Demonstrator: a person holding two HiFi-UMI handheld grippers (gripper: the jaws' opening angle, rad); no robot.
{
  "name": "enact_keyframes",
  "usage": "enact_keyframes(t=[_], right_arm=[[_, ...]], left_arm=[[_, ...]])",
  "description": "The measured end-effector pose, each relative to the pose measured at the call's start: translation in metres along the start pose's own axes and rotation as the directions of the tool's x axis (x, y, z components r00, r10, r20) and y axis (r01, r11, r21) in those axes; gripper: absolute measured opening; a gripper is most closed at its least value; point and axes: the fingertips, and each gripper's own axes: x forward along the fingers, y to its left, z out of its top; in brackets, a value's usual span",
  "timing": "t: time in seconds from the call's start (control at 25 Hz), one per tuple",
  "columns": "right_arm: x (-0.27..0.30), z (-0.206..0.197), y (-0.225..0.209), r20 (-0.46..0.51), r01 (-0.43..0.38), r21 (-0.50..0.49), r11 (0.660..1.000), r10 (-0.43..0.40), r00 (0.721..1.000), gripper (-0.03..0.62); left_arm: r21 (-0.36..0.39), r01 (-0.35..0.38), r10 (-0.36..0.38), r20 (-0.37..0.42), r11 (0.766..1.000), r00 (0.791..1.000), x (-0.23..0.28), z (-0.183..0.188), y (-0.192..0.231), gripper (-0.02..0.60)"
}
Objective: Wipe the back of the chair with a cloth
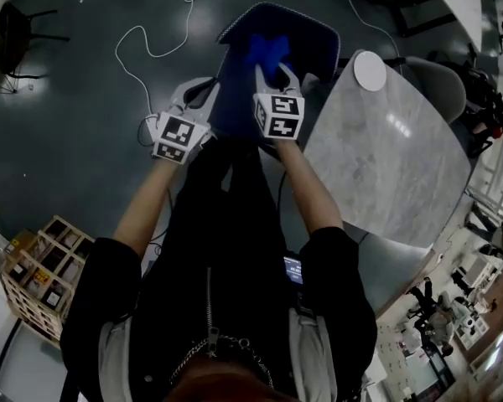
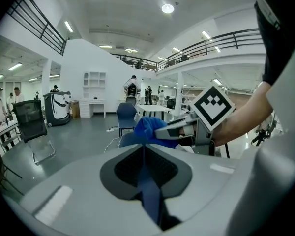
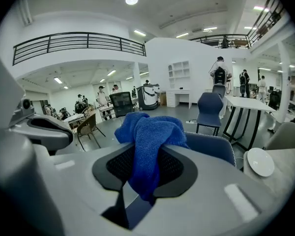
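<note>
Two grippers are at work over a blue chair (image 1: 306, 33), and from where I stand the job looks under way rather than near its end. The right gripper (image 1: 277, 78) has its jaws clamped on a bunched blue cloth (image 3: 147, 136), which is held at the top edge of the chair back (image 1: 235, 99). The left gripper (image 1: 199, 99) is closed too, pinching that same top edge just beside it, seemingly to steady the chair. I cannot tell how much of the back has been gone over, since nothing on the fabric shows a wiped part from an unwiped one. With the cloth up at the rim, I would guess that the lower stretch is yet to do. A marble table (image 1: 386, 166) has its corner close against the chair's right side, with a white plate (image 1: 370, 70) near that corner. It could crowd any sweep toward that side. A white cable (image 1: 142, 40) trails over the dark floor past the chair, a grey chair (image 1: 440, 82) sits beyond the table, and a wooden crate (image 1: 42, 275) stands well off to the person's left.
</note>
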Motion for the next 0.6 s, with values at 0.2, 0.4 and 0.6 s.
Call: enact_keyframes(t=[0.2,0.4,0.6], right_arm=[[0.036,0.004,-0.015,-0.009,0.002,0.005,1.000,-0.002,1.000,0.110],[0.074,0.001,-0.030,-0.034,0.000,-0.004,1.000,0.000,0.999,0.110],[0.118,-0.010,-0.041,-0.079,-0.017,-0.079,0.997,0.011,0.997,0.110]], left_arm=[[-0.013,-0.039,0.039,0.013,0.999,0.999,0.033,0.012,0.018,0.003],[-0.060,-0.057,0.057,-0.005,0.997,0.998,0.060,0.010,0.030,0.003],[-0.064,-0.028,0.024,-0.052,0.998,0.998,0.090,0.007,0.033,0.003]])
